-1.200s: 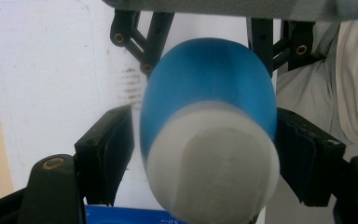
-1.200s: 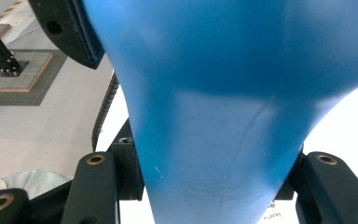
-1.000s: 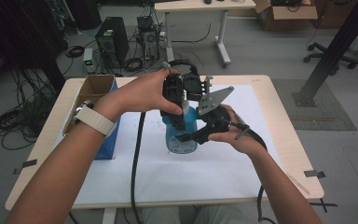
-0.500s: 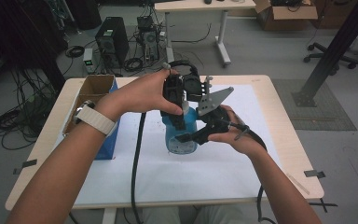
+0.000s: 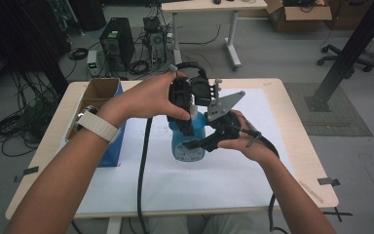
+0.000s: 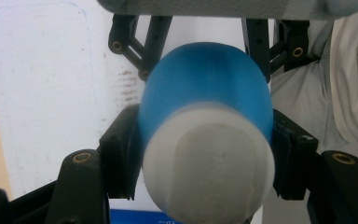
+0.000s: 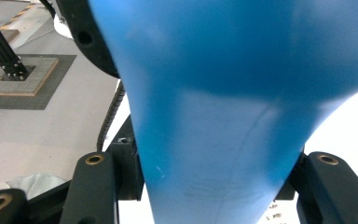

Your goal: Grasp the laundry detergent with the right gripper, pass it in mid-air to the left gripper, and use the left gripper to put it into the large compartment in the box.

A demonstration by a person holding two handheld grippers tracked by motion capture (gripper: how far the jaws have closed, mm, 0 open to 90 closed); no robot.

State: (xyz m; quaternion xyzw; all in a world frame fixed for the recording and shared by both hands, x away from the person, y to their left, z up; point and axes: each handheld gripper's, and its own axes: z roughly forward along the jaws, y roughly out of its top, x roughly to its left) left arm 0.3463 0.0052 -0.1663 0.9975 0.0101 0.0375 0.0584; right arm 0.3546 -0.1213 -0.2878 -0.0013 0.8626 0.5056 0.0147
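Step in hand: opening a blue bottle [image 5: 189, 141], by my reading; the left gripper [image 5: 187, 127] comes down from above onto the white cap [image 6: 209, 163], the right gripper [image 5: 195, 144] comes in from the side at the body

Left gripper: jaws closed against the two sides of the top of the bottle, holding it just under the cap, as the left gripper view shows

Right gripper: jaws set on either side of the blue body and pressed to it in the right gripper view; holding the bottle steady

Bottle: upright, near the middle of the white sheet [image 5: 272, 126] on the table [image 5: 297, 146]; whether it stands on the sheet or is lifted a little I cannot tell

Next move: likely a twist of the upper grip against the lower one; it calls for a firm hold below so the body does not turn with the cap; the smooth plastic could slip

Around: a blue box [image 5: 112, 146] topped by an open cardboard box [image 5: 100, 92] at the left edge, near the left forearm but apart from the bottle

In the way: the black cable [image 5: 141, 170] trailing across the sheet; the grey plate [image 5: 224, 105] of the right gripper sits close to the left gripper, so room for turning is tight
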